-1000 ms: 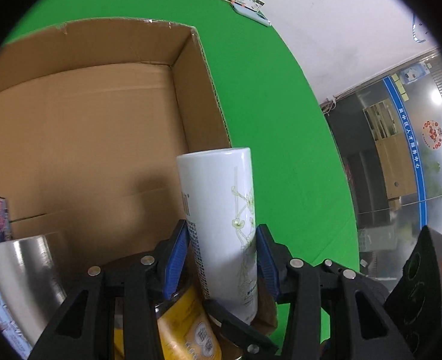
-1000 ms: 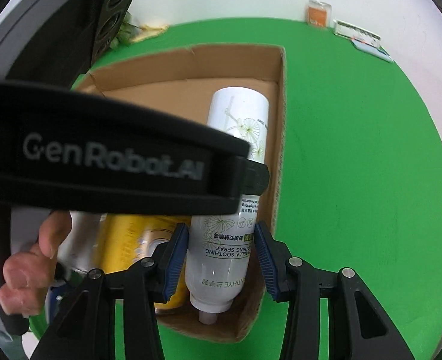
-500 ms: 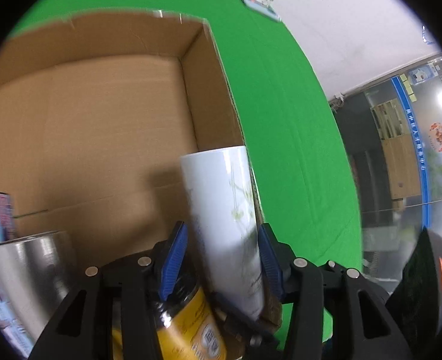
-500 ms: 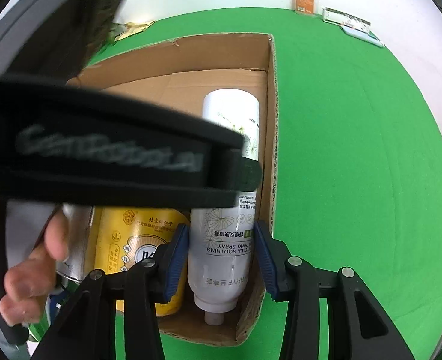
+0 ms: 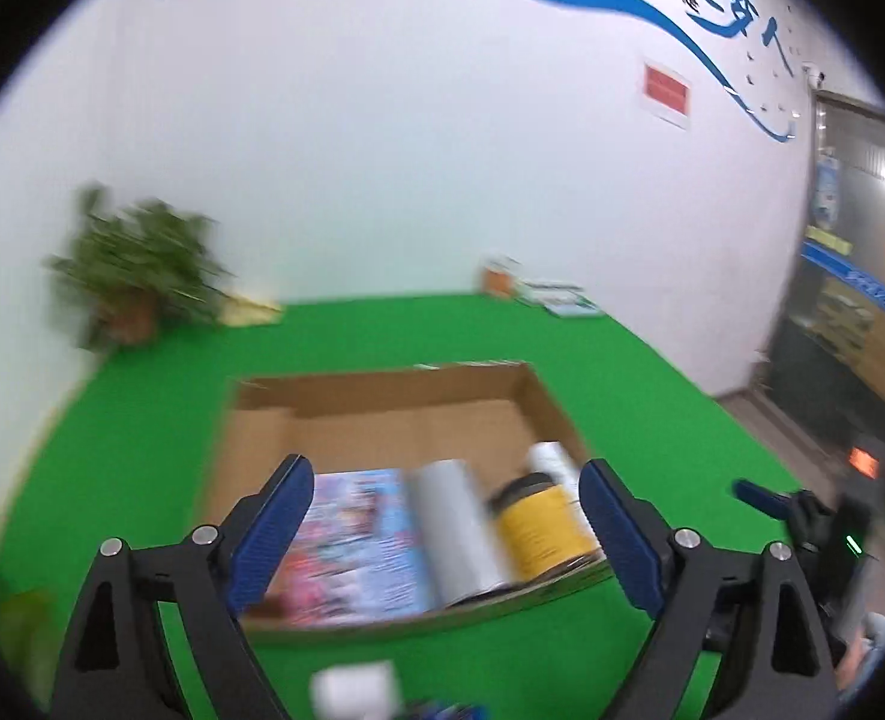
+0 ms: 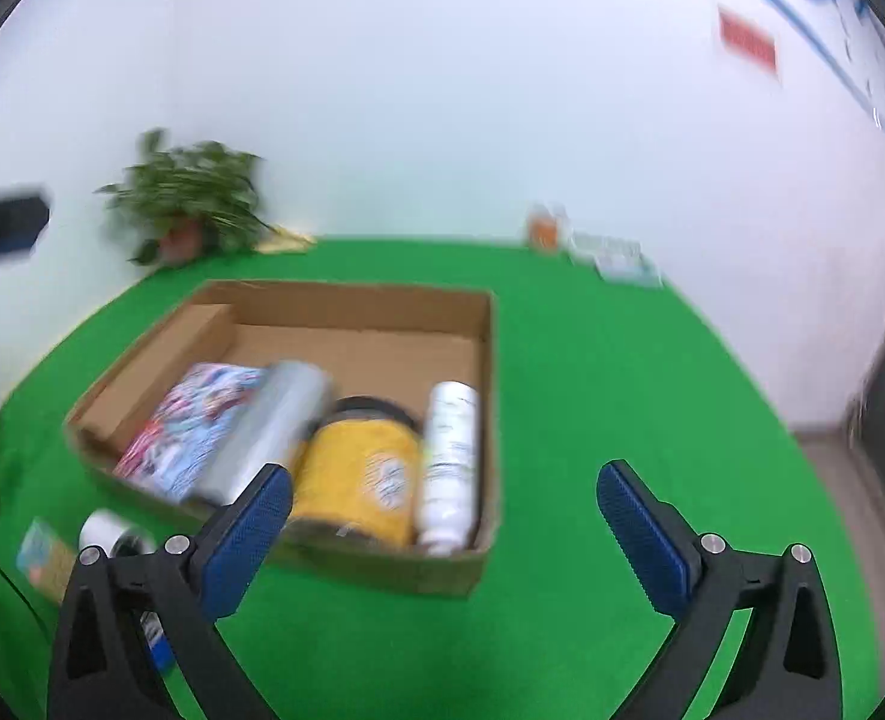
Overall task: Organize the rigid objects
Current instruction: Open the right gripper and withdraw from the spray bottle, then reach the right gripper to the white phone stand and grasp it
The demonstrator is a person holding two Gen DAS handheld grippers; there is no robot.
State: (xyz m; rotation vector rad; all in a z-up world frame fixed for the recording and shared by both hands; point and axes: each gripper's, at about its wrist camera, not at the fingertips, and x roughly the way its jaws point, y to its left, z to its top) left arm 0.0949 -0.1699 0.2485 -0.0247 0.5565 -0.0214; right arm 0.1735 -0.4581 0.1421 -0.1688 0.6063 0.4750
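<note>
A cardboard box [image 6: 346, 300] sits on the green mat; it also shows in the left wrist view [image 5: 382, 384]. In it lie a colourful flat box [image 6: 190, 426], a silver cylinder [image 6: 268, 426], a yellow jar [image 6: 358, 474] and a white spray bottle [image 6: 451, 456]. The left wrist view shows the same row: colourful box [image 5: 358, 540], silver cylinder [image 5: 454, 522], yellow jar [image 5: 541, 528], white bottle [image 5: 553, 462]. My left gripper [image 5: 442, 540] is open and empty, held back above the box's near edge. My right gripper [image 6: 442, 534] is open and empty, above the box's near right corner.
A small white can [image 6: 109, 531] and a flat packet [image 6: 43, 558] lie on the mat left of the box. A white item [image 5: 352, 687] lies near the left gripper. A potted plant [image 6: 190, 204] and small items [image 6: 598, 249] stand along the back wall.
Both grippers have opened, let go of the white spray bottle, and pulled back and up from the box. The bottle now lies in the box beside the yellow jar.
</note>
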